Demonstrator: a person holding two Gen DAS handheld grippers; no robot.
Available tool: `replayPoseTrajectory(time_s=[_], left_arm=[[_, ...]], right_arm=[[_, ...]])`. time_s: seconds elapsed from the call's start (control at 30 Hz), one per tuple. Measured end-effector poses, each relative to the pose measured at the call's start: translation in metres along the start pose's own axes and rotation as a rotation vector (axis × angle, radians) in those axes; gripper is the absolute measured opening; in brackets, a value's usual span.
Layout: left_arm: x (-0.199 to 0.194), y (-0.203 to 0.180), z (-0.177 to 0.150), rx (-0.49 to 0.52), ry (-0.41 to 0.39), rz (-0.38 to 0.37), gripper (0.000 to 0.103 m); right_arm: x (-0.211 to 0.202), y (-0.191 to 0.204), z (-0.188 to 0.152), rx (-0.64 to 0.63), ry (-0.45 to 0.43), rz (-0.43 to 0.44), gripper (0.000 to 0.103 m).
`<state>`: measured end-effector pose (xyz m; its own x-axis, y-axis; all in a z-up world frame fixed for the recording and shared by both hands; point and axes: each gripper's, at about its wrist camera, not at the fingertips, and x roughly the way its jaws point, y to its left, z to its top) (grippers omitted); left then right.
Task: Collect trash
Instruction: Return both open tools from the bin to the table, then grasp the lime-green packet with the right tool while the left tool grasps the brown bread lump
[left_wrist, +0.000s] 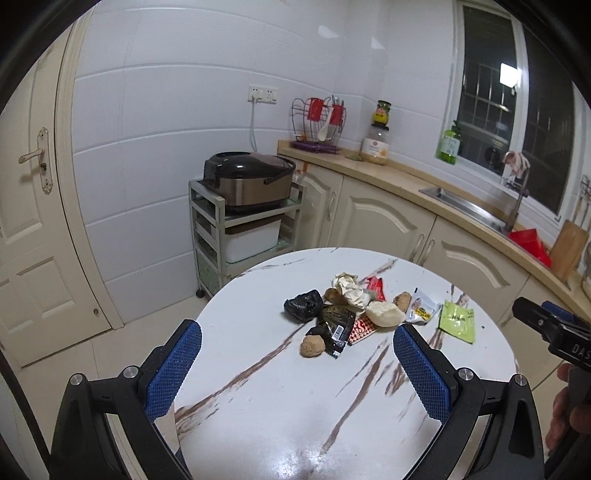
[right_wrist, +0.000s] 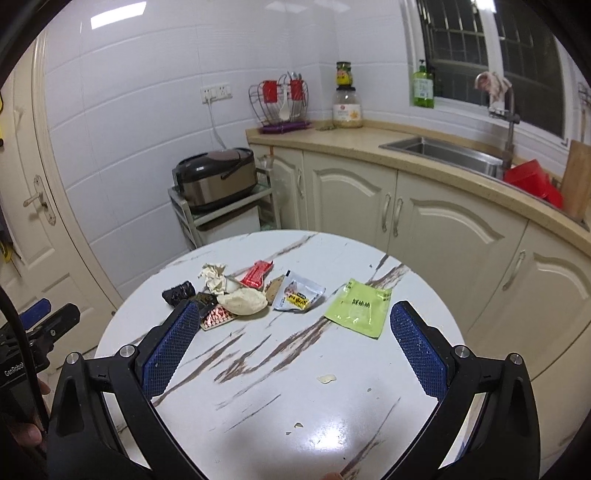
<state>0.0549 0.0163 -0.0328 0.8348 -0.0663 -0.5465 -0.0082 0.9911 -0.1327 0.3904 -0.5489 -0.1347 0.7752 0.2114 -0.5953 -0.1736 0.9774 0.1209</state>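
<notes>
A pile of trash lies on the round white marble table (left_wrist: 258, 369): a black crumpled bag (left_wrist: 303, 305), crumpled paper (left_wrist: 347, 286), a red wrapper (left_wrist: 376, 288), a pale peel (left_wrist: 384, 314), a black wrapper (left_wrist: 336, 325), a brown lump (left_wrist: 312, 346), a white sachet (left_wrist: 421, 308) and a green sachet (left_wrist: 457, 320). My left gripper (left_wrist: 297, 343) is open and empty above the table's near side. My right gripper (right_wrist: 291, 325) is open and empty, short of the green sachet (right_wrist: 360, 307), white sachet (right_wrist: 300, 295) and peel (right_wrist: 243, 302).
Behind the table stand cream cabinets (right_wrist: 369, 195) with a counter and sink (right_wrist: 443, 151). A rice cooker (left_wrist: 249, 179) sits on a cart. A door (left_wrist: 29, 221) is at left. Small crumbs (right_wrist: 327, 378) lie on the table.
</notes>
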Motion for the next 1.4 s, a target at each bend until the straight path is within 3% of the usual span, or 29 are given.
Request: replayPoseTrajectory(time_s=[0.2,0.53,0.63,0.73,0.8,0.93,1.0,1.03,1.1,1.13,1.17,1.23,1.4], left_arm=[[0.053,-0.01,0.002,0.039,0.086,0.012,0.102],[0.176,-0.007,0.008,0.07,0.252,0.057,0.102],[0.205,-0.003,0.014,0.066,0.305,0.052,0.098],[0.219,-0.002,0.022,0.064,0.302,0.042,0.095],[0.231,-0.002,0.025,0.067,0.324,0.027,0.073],[0.24,-0.005,0.026,0.087,0.317,0.015,0.06],[0.242,-0.006,0.025,0.088,0.313,-0.004,0.046],[0.245,-0.006,0.026,0.09,0.309,-0.008,0.042],[0.245,-0.003,0.025,0.08,0.304,-0.019,0.027],[0.248,-0.001,0.026,0.07,0.305,-0.029,0.024],[0.245,0.001,0.023,0.066,0.304,-0.034,0.024],[0.246,0.004,0.023,0.063,0.305,-0.047,0.024],[0.222,0.006,0.014,0.053,0.285,-0.067,0.024]], right_arm=[[0.038,-0.01,-0.006,-0.022,0.086,-0.036,0.103],[0.126,-0.052,-0.025,0.029,0.276,-0.079,0.103],[0.15,-0.062,-0.028,0.047,0.316,-0.095,0.103],[0.172,-0.069,-0.028,0.066,0.339,-0.105,0.103],[0.183,-0.071,-0.028,0.069,0.349,-0.113,0.102],[0.197,-0.068,-0.026,0.033,0.35,-0.153,0.099],[0.196,-0.066,-0.026,0.017,0.35,-0.142,0.093],[0.194,-0.064,-0.025,0.005,0.344,-0.13,0.084],[0.19,-0.063,-0.025,-0.006,0.329,-0.116,0.057],[0.186,-0.063,-0.024,-0.008,0.316,-0.111,0.03],[0.184,-0.065,-0.024,0.0,0.317,-0.105,0.022],[0.182,-0.069,-0.024,0.001,0.315,-0.079,0.014],[0.17,-0.083,-0.031,0.046,0.309,0.011,0.009]])
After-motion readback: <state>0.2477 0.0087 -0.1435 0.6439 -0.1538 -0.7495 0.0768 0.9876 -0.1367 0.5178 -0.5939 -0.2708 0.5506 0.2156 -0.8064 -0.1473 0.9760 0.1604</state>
